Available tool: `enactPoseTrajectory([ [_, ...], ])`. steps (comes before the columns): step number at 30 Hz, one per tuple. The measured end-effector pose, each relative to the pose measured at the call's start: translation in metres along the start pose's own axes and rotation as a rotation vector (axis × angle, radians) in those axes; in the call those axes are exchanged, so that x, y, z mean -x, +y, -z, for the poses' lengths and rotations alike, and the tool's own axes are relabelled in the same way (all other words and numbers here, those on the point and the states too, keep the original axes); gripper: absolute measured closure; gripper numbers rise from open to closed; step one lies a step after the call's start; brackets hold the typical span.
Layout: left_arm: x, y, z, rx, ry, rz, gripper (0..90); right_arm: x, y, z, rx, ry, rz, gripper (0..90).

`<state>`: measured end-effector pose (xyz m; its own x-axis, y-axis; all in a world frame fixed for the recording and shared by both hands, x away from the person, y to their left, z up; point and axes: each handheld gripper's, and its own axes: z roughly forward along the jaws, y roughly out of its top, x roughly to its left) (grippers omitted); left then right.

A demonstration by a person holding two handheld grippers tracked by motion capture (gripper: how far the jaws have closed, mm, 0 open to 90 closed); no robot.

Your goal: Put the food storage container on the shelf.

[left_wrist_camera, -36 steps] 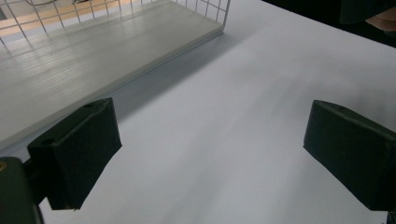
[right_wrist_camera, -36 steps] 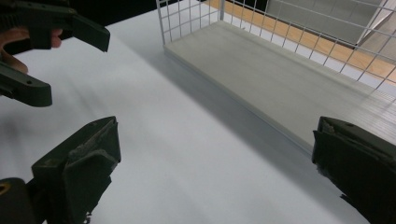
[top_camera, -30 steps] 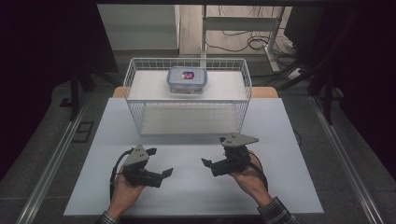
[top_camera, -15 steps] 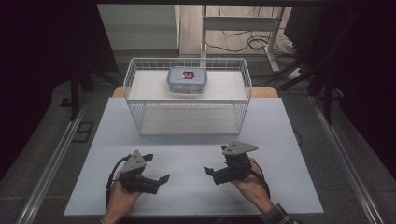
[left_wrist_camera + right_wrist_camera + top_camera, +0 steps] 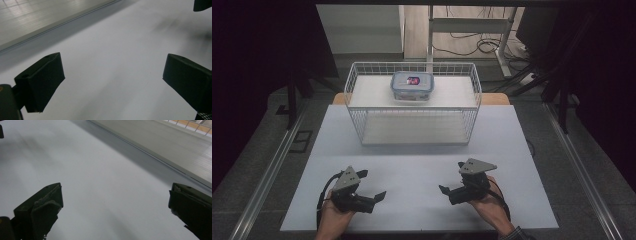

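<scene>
A white wire basket (image 5: 412,125) stands at the middle back of the white table (image 5: 422,160). Inside it, against its far side, lies a clear lidded plastic box (image 5: 412,86) with a red and blue label. My left gripper (image 5: 373,185) rests low at the near left with its jaws wide apart and nothing between them. My right gripper (image 5: 451,177) sits at the near right, also open and empty, and the two point inward at each other. In the left gripper view my left gripper (image 5: 112,80) faces bare table. In the right gripper view my right gripper (image 5: 115,207) does too.
A metal rail (image 5: 267,175) runs along the table's left side and another (image 5: 582,170) along its right. Bare tabletop lies between the grippers and the basket. Cables and a desk frame (image 5: 472,25) stand on the floor beyond the table.
Both grippers have slid back toward the table's near edge and a little farther apart. Their jaws stay open, and the basket and box have not moved.
</scene>
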<state>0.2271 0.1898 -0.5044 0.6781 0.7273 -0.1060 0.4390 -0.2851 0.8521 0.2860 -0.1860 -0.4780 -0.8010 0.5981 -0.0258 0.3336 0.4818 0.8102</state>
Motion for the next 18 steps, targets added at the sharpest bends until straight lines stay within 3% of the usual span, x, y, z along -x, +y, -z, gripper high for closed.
enactPoseTrajectory([
  [18,-0.008,-0.019,0.024,-0.019,0.047,0.027,2.9,0.005,-0.020,0.023,-0.007,-0.059,-0.007,0.0],
])
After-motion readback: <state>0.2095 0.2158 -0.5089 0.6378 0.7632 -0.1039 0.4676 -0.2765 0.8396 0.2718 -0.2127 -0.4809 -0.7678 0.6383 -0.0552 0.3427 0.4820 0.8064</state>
